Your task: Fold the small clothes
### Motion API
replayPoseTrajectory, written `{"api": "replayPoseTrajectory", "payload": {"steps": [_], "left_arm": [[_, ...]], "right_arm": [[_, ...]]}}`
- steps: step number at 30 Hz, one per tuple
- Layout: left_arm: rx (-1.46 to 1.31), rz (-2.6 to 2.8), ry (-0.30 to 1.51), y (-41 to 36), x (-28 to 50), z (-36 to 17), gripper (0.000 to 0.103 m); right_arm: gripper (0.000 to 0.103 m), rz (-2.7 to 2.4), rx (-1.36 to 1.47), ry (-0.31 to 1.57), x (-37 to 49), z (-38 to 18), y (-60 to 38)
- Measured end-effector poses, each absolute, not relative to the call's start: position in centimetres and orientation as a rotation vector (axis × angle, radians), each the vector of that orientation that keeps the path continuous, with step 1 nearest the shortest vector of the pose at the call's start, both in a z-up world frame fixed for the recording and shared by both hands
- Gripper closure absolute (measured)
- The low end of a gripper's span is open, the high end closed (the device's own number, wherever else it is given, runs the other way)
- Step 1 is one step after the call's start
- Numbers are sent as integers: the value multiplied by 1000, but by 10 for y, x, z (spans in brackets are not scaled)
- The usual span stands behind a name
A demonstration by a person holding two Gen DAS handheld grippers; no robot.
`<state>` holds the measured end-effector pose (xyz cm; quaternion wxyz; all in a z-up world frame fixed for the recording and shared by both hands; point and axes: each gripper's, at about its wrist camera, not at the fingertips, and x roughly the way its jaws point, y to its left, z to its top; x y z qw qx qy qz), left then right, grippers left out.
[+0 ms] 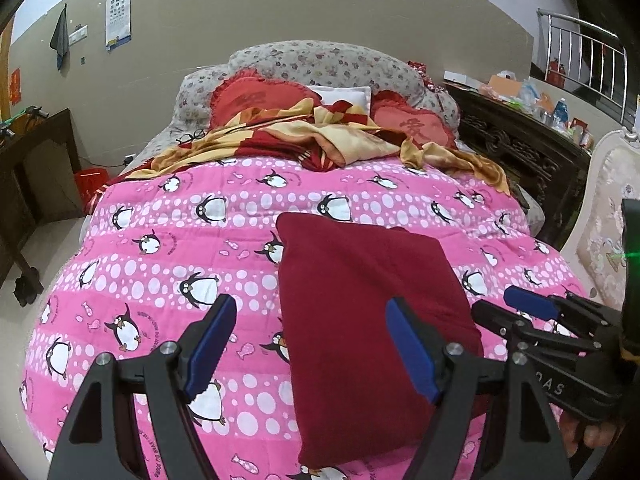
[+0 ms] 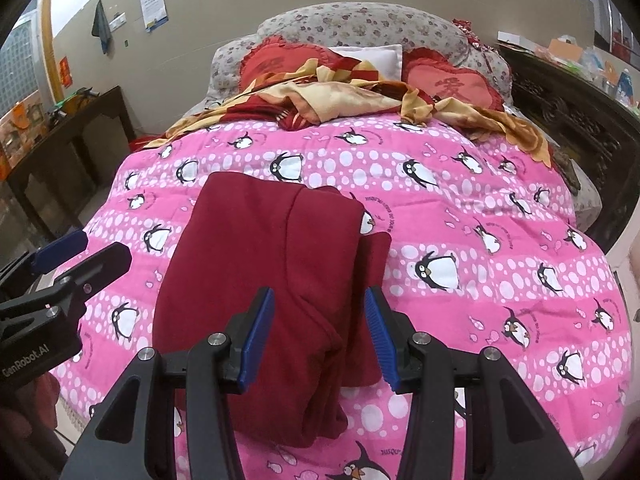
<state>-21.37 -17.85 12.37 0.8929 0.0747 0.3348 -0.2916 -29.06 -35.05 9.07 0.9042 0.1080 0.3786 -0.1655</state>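
Lying part-folded on the pink quilt (image 1: 168, 216), dark red garment (image 2: 256, 280) just ahead of both tools, left tool (image 1: 312, 344) and right tool (image 2: 320, 336) open and empty, apparently poised for the next fold.

"GenRobot.AI" on the left gripper (image 2: 76, 256) body, letters "DAS" on the right gripper (image 1: 516, 308) body, large "E" atop the eye chart (image 1: 119, 14) on the wall, a Chinese character on the red heart pillow (image 2: 452, 86)

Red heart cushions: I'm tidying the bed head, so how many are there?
2. One red heart cushion lies at the left of the headboard, the other at the right, with a white pillow between. The rumpled blanket may hide more.
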Motion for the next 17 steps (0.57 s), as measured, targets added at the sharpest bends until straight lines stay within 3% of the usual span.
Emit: {"api": "replayPoseTrajectory", "payload": {"steps": [17], "left_arm": [[116,-584,718,-165,-194,116,22]], "right_arm": [[47,-313,221,803,-275,85,-346]]}}
